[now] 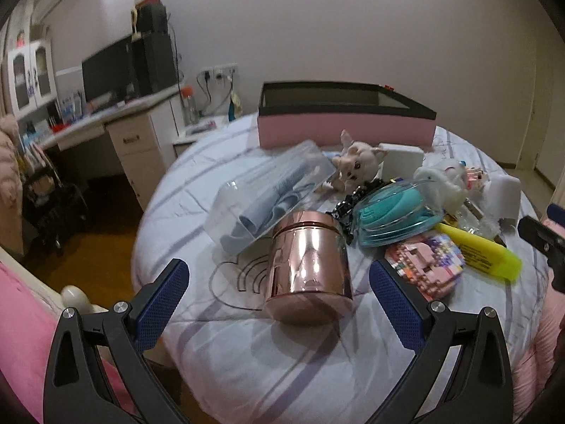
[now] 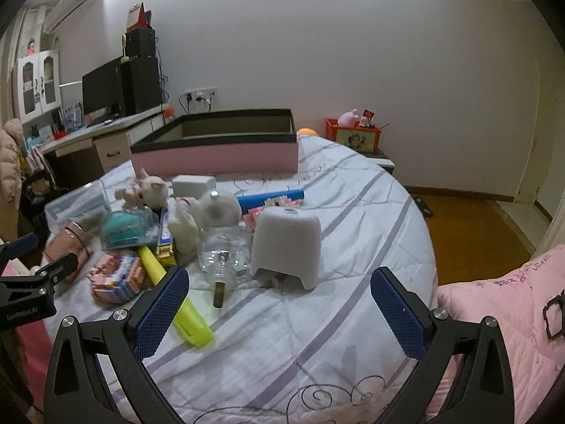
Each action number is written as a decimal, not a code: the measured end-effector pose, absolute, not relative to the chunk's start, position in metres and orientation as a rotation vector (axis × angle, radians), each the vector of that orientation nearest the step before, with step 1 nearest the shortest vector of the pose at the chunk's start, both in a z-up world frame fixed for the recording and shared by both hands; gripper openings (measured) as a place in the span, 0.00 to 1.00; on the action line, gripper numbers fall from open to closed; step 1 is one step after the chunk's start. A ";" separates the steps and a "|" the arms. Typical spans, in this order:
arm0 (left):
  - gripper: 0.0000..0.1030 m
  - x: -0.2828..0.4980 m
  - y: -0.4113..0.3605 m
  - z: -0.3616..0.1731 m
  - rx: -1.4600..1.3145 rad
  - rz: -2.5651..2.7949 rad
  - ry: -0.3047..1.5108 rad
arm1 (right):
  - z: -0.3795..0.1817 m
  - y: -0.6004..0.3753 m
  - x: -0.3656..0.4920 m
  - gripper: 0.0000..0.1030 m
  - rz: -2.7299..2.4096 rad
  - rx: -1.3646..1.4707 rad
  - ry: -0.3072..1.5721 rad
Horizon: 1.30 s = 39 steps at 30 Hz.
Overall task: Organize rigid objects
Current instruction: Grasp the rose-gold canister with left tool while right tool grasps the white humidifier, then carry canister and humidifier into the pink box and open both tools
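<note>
A rose-gold metal jar [image 1: 309, 268] stands on the bed, just ahead of and between the open jaws of my left gripper [image 1: 279, 304], not touched. Behind it lie a clear case with blue items [image 1: 268, 194], a teal item in a clear shell [image 1: 395, 215], a yellow highlighter [image 1: 483, 256] and a pink block toy [image 1: 427, 265]. A pink open box [image 1: 346, 120] stands at the back. My right gripper [image 2: 280, 312] is open and empty, just in front of a white stool-shaped piece [image 2: 287, 245] and a clear bottle [image 2: 222, 265].
The bed [image 2: 335, 335] has a white striped cover. Plush toys [image 2: 197, 219] and a white box [image 2: 193, 185] sit in the pile. A desk with a monitor [image 2: 102, 88] is at the left. A red crate [image 2: 353, 136] stands behind the bed; a pink quilt [image 2: 501, 318] lies at the right.
</note>
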State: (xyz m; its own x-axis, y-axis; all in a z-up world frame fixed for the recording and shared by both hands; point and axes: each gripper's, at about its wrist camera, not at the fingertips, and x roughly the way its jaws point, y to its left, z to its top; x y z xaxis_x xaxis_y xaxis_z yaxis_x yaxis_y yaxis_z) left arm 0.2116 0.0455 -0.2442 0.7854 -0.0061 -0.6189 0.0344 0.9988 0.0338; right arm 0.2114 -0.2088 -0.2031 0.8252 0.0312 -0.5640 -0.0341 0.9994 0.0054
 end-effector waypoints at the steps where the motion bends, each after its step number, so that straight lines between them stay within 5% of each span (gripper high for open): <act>1: 1.00 0.216 0.046 -0.247 0.030 -0.027 0.681 | -0.205 -0.209 0.214 1.00 0.032 -0.005 0.603; 7: 0.81 0.241 0.038 -0.260 -0.001 -0.088 0.746 | -0.212 -0.223 0.230 1.00 0.007 0.013 0.639; 9: 0.54 0.244 0.035 -0.258 -0.004 -0.117 0.740 | -0.212 -0.226 0.237 1.00 0.002 0.023 0.645; 11: 0.46 0.246 0.035 -0.258 -0.010 -0.129 0.739 | -0.212 -0.228 0.246 1.00 0.009 0.045 0.650; 17: 0.46 0.244 0.036 -0.252 -0.037 -0.168 0.743 | -0.219 -0.236 0.269 0.99 0.041 0.124 0.687; 26: 0.46 0.230 0.022 -0.231 -0.001 -0.207 0.692 | -0.225 -0.243 0.280 0.55 0.143 0.195 0.717; 39: 0.46 0.250 -0.014 -0.195 0.009 -0.304 0.637 | -0.194 -0.235 0.270 0.54 0.139 0.122 0.630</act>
State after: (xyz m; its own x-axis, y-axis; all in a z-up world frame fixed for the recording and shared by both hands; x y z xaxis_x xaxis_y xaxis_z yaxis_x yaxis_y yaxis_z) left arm 0.2500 -0.0139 -0.1951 0.7611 -0.2771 -0.5865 0.2824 0.9555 -0.0850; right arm 0.2703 -0.2349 -0.1938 0.7989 0.1667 -0.5778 -0.0925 0.9834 0.1559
